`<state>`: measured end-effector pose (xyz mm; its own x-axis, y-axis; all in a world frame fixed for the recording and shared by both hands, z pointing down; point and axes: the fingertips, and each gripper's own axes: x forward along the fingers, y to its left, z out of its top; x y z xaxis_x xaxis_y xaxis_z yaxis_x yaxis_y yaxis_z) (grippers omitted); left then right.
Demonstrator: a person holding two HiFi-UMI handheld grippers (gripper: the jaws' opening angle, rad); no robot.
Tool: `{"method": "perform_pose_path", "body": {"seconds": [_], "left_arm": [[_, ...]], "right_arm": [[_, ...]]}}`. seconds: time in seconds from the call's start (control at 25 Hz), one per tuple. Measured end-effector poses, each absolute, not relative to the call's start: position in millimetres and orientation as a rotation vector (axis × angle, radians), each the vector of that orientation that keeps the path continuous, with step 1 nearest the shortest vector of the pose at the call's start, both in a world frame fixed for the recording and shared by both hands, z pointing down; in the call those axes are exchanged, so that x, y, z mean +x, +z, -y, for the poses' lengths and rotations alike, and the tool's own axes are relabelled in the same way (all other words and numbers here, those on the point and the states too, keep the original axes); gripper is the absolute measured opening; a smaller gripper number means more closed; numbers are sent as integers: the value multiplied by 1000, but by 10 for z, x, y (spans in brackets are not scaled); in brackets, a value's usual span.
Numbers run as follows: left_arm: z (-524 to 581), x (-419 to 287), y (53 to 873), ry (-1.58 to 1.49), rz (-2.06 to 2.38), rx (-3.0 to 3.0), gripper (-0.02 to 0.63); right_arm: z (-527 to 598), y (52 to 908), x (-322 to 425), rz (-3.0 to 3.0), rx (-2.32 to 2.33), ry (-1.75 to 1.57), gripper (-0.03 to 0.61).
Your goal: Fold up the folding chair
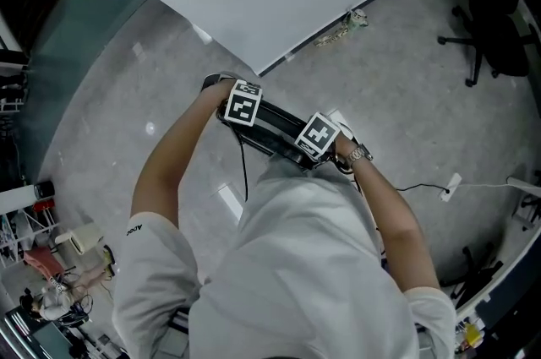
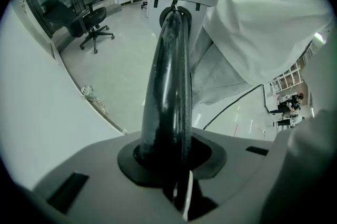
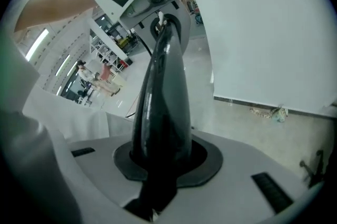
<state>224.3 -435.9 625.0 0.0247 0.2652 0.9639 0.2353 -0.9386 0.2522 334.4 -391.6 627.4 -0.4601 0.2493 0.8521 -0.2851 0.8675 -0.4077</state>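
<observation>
Both narrow-set tools, left gripper (image 2: 175, 167) and right gripper (image 3: 158, 165), pinch the folding chair (image 1: 275, 129), whose glossy black rounded edge runs between them, just before the person's soft white shirt (image 1: 313, 273)

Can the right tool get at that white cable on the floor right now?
Probably not: the right tool is clamped on the chair, shared with the left tool, and the cable lies on the floor off to its side.

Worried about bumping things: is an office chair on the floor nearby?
Yes, a black wheeled office chair stands on the floor at the head view's upper right.
</observation>
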Motion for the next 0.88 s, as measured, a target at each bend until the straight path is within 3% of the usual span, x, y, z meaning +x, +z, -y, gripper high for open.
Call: {"method": "perform_pose_path", "body": {"seconds": [0.4, 0.88], "left_arm": [[4500, 1993, 6289, 2124, -543, 2257, 89], [4569, 704, 6220, 1934, -95, 2150, 87]], "right_arm": [[4014, 6239, 3079, 1909, 46, 575, 69], [4545, 6206, 1896, 1810, -253, 360, 66]]}}
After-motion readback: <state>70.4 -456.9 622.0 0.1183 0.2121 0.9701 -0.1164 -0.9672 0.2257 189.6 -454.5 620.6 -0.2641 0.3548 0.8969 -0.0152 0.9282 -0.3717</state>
